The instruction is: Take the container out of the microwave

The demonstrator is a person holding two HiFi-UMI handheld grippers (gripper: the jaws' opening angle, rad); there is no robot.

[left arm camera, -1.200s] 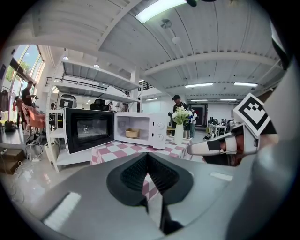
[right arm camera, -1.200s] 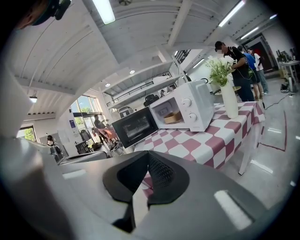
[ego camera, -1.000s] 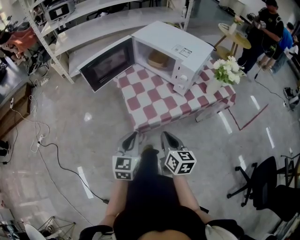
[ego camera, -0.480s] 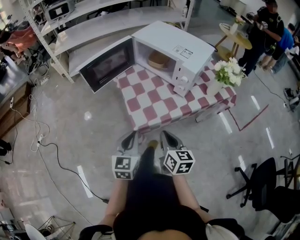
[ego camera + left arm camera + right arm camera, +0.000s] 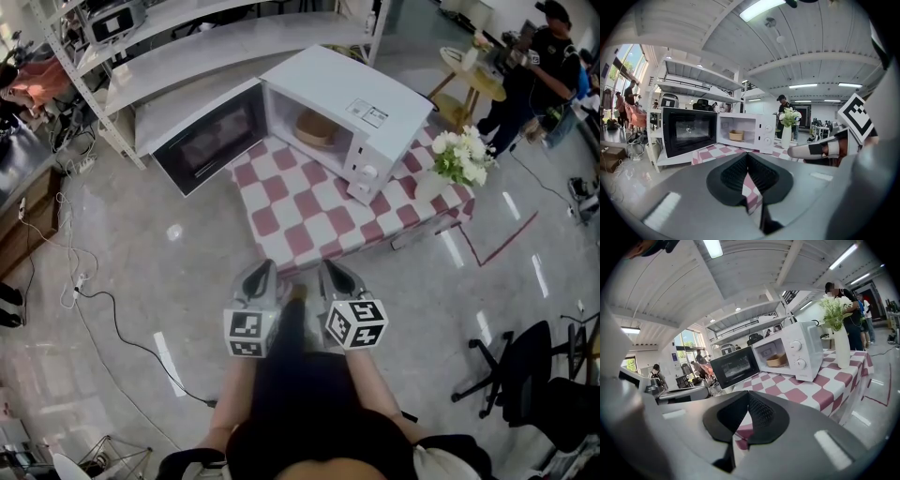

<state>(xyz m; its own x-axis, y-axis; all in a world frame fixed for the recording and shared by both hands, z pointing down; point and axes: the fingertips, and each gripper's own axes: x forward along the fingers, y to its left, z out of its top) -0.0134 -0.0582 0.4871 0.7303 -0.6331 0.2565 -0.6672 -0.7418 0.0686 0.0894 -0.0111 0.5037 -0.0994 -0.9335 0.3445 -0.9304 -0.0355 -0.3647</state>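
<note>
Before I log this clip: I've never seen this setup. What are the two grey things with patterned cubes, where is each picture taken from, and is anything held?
No robot here: a person holds a two-jaw gripper in each hand. The head view comes from a camera on the person's head, looking down at the left gripper and right gripper; the patterned cubes are part of them. The other two pictures come from cameras riding on each gripper, looking along its jaws. Both pairs of jaws are together with nothing between them. Ahead, on a checkered table, stands a white microwave with its door open; a tan container sits inside. A vase of flowers stands beside it.
</note>
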